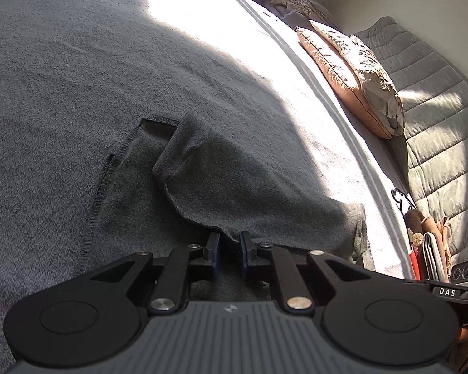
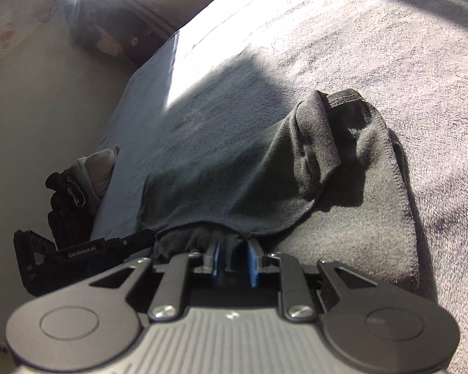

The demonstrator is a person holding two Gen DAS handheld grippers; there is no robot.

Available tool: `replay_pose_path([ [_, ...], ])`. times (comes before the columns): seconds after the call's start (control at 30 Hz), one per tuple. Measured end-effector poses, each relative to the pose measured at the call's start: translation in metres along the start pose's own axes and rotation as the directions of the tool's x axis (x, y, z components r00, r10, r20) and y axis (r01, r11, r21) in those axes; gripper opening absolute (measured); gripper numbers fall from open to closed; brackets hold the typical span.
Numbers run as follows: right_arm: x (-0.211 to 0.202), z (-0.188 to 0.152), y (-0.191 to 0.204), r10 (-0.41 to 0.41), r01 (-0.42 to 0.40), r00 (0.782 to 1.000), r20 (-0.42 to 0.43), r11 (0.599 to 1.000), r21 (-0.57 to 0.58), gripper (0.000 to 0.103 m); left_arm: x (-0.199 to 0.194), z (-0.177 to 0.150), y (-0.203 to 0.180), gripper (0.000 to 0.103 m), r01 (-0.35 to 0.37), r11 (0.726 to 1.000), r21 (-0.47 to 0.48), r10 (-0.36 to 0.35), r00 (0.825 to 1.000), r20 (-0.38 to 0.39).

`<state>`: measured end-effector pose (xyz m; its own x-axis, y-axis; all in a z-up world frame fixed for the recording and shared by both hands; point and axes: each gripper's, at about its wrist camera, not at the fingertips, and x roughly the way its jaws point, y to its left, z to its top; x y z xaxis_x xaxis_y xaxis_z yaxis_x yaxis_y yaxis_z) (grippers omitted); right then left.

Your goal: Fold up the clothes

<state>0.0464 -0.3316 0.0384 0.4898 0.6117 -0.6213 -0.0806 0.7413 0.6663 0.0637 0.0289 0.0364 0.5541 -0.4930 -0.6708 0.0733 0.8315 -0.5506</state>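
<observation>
A dark grey garment (image 1: 234, 180) with a stitched hem lies on the grey fleece blanket (image 1: 62, 78) that covers a bed. Its near layer is folded over and raised at the front edge. My left gripper (image 1: 230, 244) is shut on that raised edge, a pinch of cloth between its blue pads. In the right wrist view the same garment (image 2: 249, 171) runs away from my right gripper (image 2: 233, 254). Its jaws stand a little apart, with bunched cloth lying loosely between the pads and not pressed. The stitched hem (image 2: 343, 96) curls up at the far end.
Two cushions (image 1: 343, 71) lean on a grey quilted cover (image 1: 436, 109) beyond the bed's right edge, with a bag of items (image 1: 427, 249) below them. A black glove-like shape (image 2: 65, 205) and pale cloth (image 2: 99, 168) sit at the bed's left edge by a wall (image 2: 31, 109). Sunlight falls across the blanket.
</observation>
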Motion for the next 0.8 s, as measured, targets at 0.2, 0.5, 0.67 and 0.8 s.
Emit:
replay_pose_path([
  [0.2,-0.017,0.002,0.020,-0.087,0.111,0.985,0.146,0.980,-0.166,0.041,-0.009,-0.002,-0.016,0.014,-0.016,0.998,0.065,0.013,0.999,0.037],
  [0.5,0.021,-0.007,0.025,-0.249,0.292,0.952,0.177,0.913,-0.285,0.041,-0.003,0.005,-0.021,0.021,-0.031,0.996,0.082,0.023,0.995,0.098],
  [0.67,0.037,-0.019,0.031,-0.316,0.349,0.937,0.148,0.856,-0.382,0.042,0.015,0.001,-0.024,0.029,-0.034,0.995,0.092,0.028,0.997,0.066],
  [0.8,0.038,-0.022,0.038,-0.334,0.357,0.933,0.132,0.829,-0.431,0.044,0.028,0.000,-0.021,0.029,-0.066,0.993,0.098,0.060,0.996,0.065],
])
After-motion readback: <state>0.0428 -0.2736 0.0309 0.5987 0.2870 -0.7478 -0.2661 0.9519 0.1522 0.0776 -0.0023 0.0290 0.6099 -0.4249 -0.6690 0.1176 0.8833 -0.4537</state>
